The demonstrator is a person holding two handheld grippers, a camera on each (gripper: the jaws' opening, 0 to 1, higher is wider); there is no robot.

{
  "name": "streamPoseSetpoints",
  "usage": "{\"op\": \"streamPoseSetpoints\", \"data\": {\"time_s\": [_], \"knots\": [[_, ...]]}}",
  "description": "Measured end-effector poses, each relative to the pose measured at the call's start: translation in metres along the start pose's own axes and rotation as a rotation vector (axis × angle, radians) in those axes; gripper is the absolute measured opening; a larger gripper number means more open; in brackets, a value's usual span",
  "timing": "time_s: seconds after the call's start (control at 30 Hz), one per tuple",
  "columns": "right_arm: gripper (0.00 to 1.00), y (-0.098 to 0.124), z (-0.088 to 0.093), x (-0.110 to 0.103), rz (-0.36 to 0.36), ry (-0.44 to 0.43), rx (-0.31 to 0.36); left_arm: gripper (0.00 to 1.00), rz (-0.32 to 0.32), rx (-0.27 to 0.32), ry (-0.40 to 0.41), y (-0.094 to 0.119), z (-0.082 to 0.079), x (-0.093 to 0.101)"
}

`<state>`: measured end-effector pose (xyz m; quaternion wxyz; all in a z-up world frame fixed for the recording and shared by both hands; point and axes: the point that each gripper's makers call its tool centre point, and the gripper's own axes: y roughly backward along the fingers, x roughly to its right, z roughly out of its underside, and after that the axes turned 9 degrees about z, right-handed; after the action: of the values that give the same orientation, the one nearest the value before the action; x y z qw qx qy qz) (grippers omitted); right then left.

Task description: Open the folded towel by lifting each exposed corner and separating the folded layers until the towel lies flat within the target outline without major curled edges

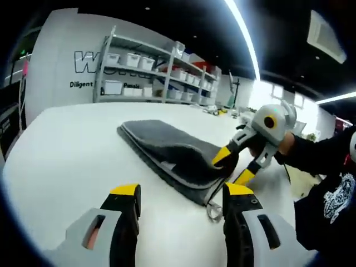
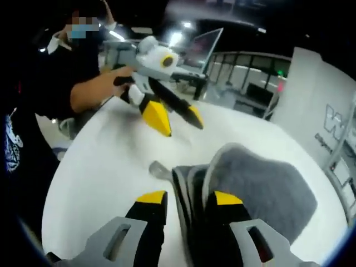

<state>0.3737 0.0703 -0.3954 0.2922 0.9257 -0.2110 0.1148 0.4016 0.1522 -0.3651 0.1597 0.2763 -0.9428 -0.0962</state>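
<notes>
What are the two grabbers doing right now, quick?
Left hand-held gripper: open, holding nothing, above the table.
Right hand-held gripper: jaws around the grey towel edge, lifting the top layer.

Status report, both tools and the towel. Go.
Right tool pinching the near corner of the grey folded towel, top layer lifted. Left tool open, clear of the towel, over the white table. Nothing in the way.
</notes>
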Motion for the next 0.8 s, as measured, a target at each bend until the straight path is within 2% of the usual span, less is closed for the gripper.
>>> {"op": "streamPoseSetpoints", "data": {"time_s": [0.13, 0.2, 0.3, 0.4, 0.43, 0.5, 0.6, 0.73, 0.8], "knots": [[0.36, 0.003, -0.002, -0.004, -0.018, 0.014, 0.003, 0.6, -0.003, 0.023, 0.015, 0.003, -0.003, -0.001], [0.41, 0.006, -0.003, -0.011, -0.055, 0.045, 0.013, 0.6, -0.007, 0.036, 0.029, 0.004, -0.005, -0.002], [0.49, 0.007, -0.011, -0.017, -0.064, 0.09, 0.055, 0.6, -0.007, 0.044, 0.037, 0.005, -0.004, -0.002], [0.5, 0.007, -0.018, -0.018, -0.077, 0.084, 0.071, 0.6, -0.004, 0.047, 0.041, 0.005, -0.004, -0.001], [0.51, 0.005, -0.025, -0.017, -0.074, 0.045, 0.092, 0.6, -0.004, 0.048, 0.041, 0.006, -0.005, -0.001], [0.56, 0.003, -0.03, -0.013, -0.073, 0.02, 0.096, 0.6, -0.002, 0.052, 0.041, 0.006, -0.006, 0.001], [0.62, -0.007, -0.027, -0.015, -0.082, 0.009, 0.07, 0.6, 0.003, 0.059, 0.042, 0.007, -0.007, 0.004], [0.65, -0.011, -0.009, -0.035, -0.17, 0.012, -0.001, 0.6, 0.006, 0.067, 0.048, 0.009, -0.008, 0.006], [0.69, -0.013, -0.004, -0.037, -0.167, 0.019, -0.021, 0.6, 0.005, 0.072, 0.051, 0.01, -0.008, 0.006]]}}
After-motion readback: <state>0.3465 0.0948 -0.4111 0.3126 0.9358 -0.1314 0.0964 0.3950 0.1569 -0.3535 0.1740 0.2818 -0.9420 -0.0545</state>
